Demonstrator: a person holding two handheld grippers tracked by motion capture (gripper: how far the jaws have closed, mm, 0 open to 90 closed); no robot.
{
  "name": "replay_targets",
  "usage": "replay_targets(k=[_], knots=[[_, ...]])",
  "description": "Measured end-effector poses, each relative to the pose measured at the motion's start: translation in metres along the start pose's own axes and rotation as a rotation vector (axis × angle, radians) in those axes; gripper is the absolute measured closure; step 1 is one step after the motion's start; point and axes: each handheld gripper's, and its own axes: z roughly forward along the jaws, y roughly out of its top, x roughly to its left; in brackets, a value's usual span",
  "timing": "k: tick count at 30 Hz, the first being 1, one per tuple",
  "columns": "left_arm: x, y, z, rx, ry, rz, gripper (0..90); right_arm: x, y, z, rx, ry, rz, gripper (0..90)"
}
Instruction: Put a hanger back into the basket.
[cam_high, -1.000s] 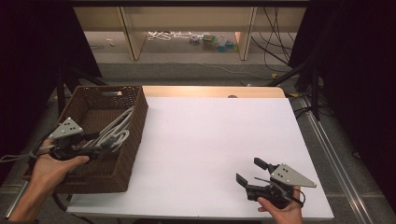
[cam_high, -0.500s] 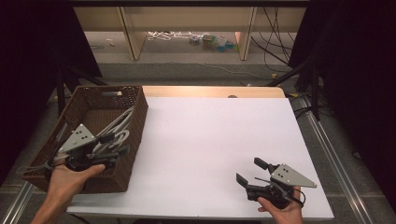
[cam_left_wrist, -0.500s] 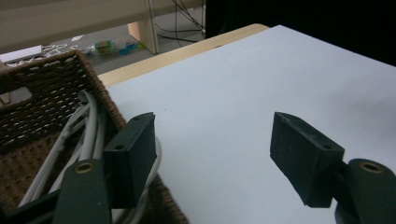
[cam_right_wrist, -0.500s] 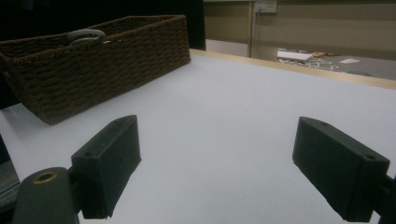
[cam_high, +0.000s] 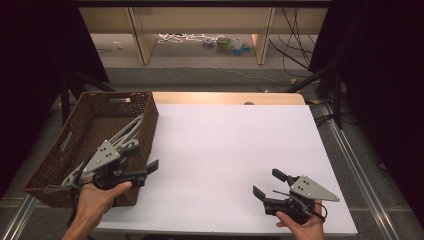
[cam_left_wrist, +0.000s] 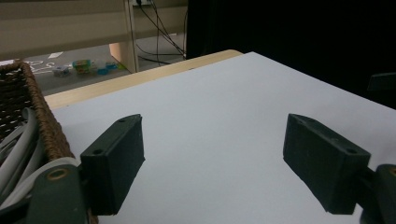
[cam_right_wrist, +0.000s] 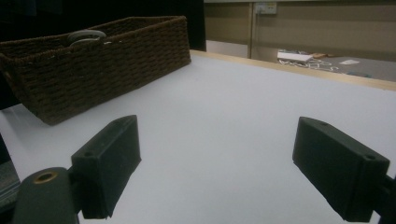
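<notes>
Left gripper (cam_high: 145, 171), jaws wide after just opening and empty, sat at the basket's (cam_high: 87, 132) near right corner, lower left of frame; grey hangers (cam_high: 127, 132) lay behind it, running lengthwise inside; right gripper (cam_high: 267, 186) wide, far off.

**No readable text**

No word, label, brand, number or sign can be read in these pictures. The small coloured things on the floor beyond the far edge of the desk (cam_high: 225, 150) are too blurred to tell.
</notes>
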Motion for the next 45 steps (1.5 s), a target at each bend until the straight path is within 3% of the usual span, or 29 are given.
replay_targets(k=[3,6,11,16,20,21,22,25,27,28,31,38,45], knots=[[-0.004,-0.004,0.005,-0.017,-0.016,-0.002,17.5,-0.001,0.000,0.000,-0.015,-0.003,-0.013,15.8],[-0.011,-0.009,0.009,-0.021,-0.025,0.036,16.8,-0.001,0.000,-0.001,-0.013,-0.003,-0.012,15.8],[-0.019,-0.015,0.013,-0.042,-0.030,0.033,17.3,0.000,0.001,-0.001,-0.038,-0.016,-0.018,15.7],[-0.027,-0.021,0.017,-0.057,-0.043,0.052,17.9,0.001,0.000,-0.001,-0.020,-0.019,-0.021,15.6],[-0.031,-0.033,0.021,-0.035,-0.040,0.041,18.6,0.001,0.000,-0.001,-0.034,-0.030,-0.027,15.5],[-0.031,-0.036,0.022,-0.031,-0.037,0.039,18.7,0.003,0.000,-0.002,-0.016,-0.023,-0.010,15.5],[-0.033,-0.041,0.022,-0.036,-0.015,0.030,18.7,0.003,0.000,-0.002,-0.016,-0.021,-0.013,15.5],[-0.033,-0.051,0.025,-0.047,-0.026,-0.008,19.6,0.003,0.000,-0.002,-0.010,-0.019,-0.015,15.6],[-0.034,-0.058,0.030,-0.032,-0.010,0.043,19.7,0.003,0.000,-0.002,-0.012,-0.022,-0.016,15.6],[-0.035,-0.061,0.033,-0.020,-0.015,0.037,19.7,0.003,0.000,-0.001,-0.026,-0.018,-0.024,15.5],[-0.036,-0.062,0.035,-0.021,-0.030,0.010,19.6,0.002,0.000,-0.001,-0.028,-0.015,-0.032,15.6],[-0.031,-0.058,0.028,-0.120,-0.015,-0.005,19.4,0.002,0.000,-0.001,-0.029,-0.017,-0.033,15.5],[-0.028,-0.057,0.025,-0.123,-0.017,-0.019,18.9,0.003,-0.001,-0.001,-0.037,-0.036,-0.034,15.5]])
